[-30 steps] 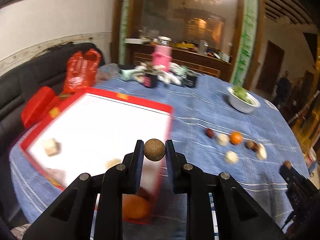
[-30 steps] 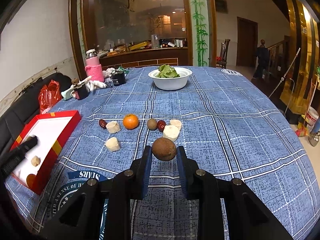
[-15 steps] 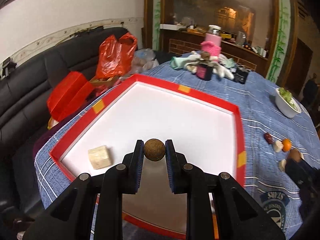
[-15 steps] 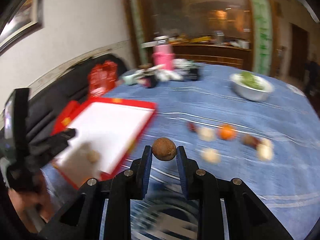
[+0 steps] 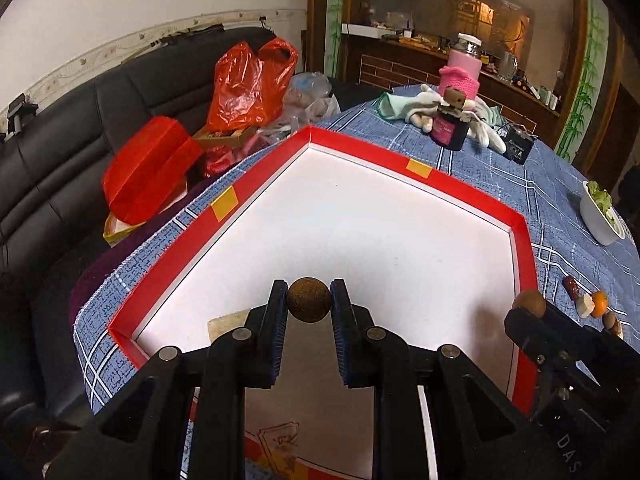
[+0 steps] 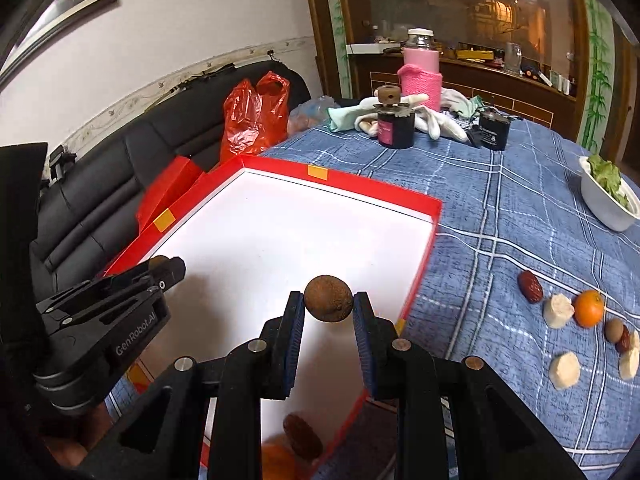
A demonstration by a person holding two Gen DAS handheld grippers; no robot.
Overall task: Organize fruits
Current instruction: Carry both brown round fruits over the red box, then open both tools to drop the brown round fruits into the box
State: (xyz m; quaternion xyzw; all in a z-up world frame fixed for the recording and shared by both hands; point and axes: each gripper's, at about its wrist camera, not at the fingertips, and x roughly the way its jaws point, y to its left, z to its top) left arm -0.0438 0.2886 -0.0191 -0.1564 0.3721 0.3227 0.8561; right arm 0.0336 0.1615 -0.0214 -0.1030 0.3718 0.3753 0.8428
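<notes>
The left black two-finger gripper is built of matte black plastic links with angular, triangular cut-outs. Four round silver pivot pins are set across the linkage — two on each side. Dark blue ribbed pads are fitted on the inner faces of its fingers. The right black two-finger gripper is made alike, though two of its pins, toward 3 o'clock, look coppery. In the right wrist view, white lettering "GenRobot.AI" is printed on the left gripper's side at 9 o'clock, beside small screws. In the left wrist view, pale letters "DAS" are seen on the right gripper's body at 4 o'clock.
</notes>
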